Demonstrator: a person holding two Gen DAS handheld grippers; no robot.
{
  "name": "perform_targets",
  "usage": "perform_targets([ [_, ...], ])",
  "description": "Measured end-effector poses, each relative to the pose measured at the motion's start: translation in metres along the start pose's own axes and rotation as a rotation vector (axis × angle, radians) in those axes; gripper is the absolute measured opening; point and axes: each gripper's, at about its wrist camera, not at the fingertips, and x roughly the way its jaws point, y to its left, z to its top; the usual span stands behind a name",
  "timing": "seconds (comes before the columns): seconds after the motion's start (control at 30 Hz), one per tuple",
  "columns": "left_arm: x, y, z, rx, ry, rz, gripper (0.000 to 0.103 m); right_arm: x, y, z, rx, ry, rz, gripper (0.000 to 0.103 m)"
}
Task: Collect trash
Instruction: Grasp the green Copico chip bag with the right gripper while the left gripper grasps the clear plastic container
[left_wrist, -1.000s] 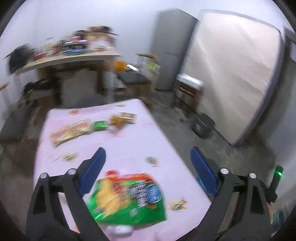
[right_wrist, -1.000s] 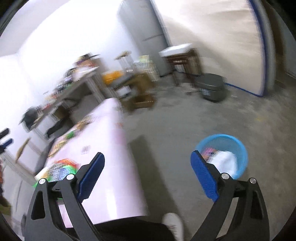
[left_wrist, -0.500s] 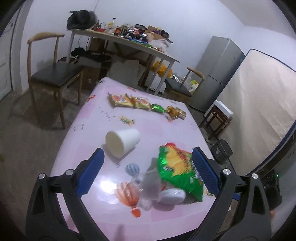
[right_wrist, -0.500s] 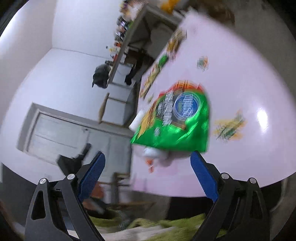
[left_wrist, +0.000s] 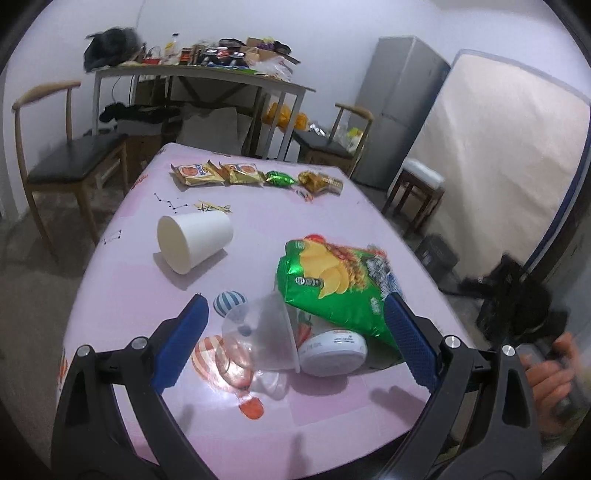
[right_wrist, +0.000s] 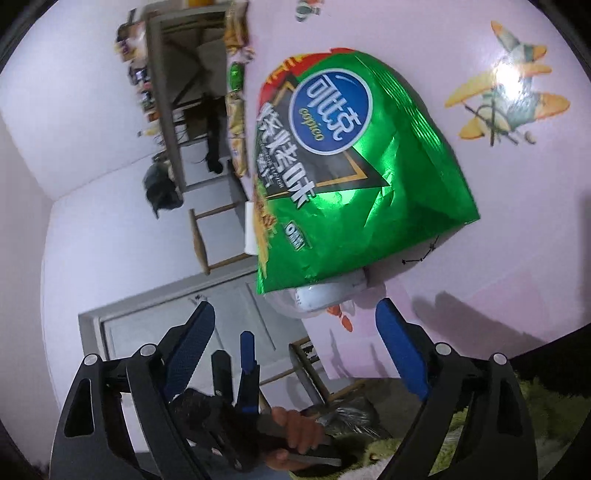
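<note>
Since the green chip bag (left_wrist: 334, 286) lies light, crinkly and slippery near the table's (left_wrist: 122, 280) near right corner, take its flat sealed edge; your right gripper (right_wrist: 295, 341) has just narrowed slightly, empty, and your left gripper (left_wrist: 295, 341) is spread, empty too.

Black gripper (left_wrist: 295, 332) frames — blue finger pads (left_wrist: 408, 334), silver screws, perhaps a green sleeve (right_wrist: 480, 435)

"可比克 copico" on green chip bag (right_wrist: 354, 177)
</note>
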Motion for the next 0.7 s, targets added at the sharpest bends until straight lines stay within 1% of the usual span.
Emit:
perform_targets([
  [0.03, 0.004, -0.002, -0.001, 0.012, 0.007, 0.011, 0.081, 0.003, -0.001, 0.000, 0.013, -0.004, -0.004, 0.086],
  [0.07, 0.011, -0.003, -0.001, 0.022, 0.022, 0.029, 0.077, 0.003, -0.004, -0.002, 0.042, -0.010, -0.007, 0.086],
  [0.1, 0.016, -0.003, -0.002, 0.023, 0.030, 0.038, 0.076, 0.006, -0.005, -0.002, 0.066, -0.013, -0.008, 0.086],
  [0.17, 0.021, -0.001, -0.004, 0.013, 0.046, 0.037, 0.069, 0.011, -0.013, -0.001, 0.114, -0.016, -0.013, 0.084],
  [0.23, 0.028, 0.000, -0.005, 0.004, 0.067, 0.023, 0.066, 0.017, -0.018, 0.000, 0.152, -0.017, -0.017, 0.083],
  [0.37, 0.039, 0.000, -0.010, 0.016, 0.108, 0.059, 0.059, 0.024, -0.027, 0.003, 0.211, -0.034, -0.016, 0.079],
  [0.57, 0.045, 0.008, -0.016, -0.009, 0.154, 0.083, 0.043, 0.024, -0.033, 0.007, 0.249, -0.064, 0.016, 0.073],
  [0.7, 0.045, 0.014, -0.016, -0.022, 0.168, 0.091, 0.037, 0.027, -0.035, 0.010, 0.278, -0.073, 0.040, 0.066],
])
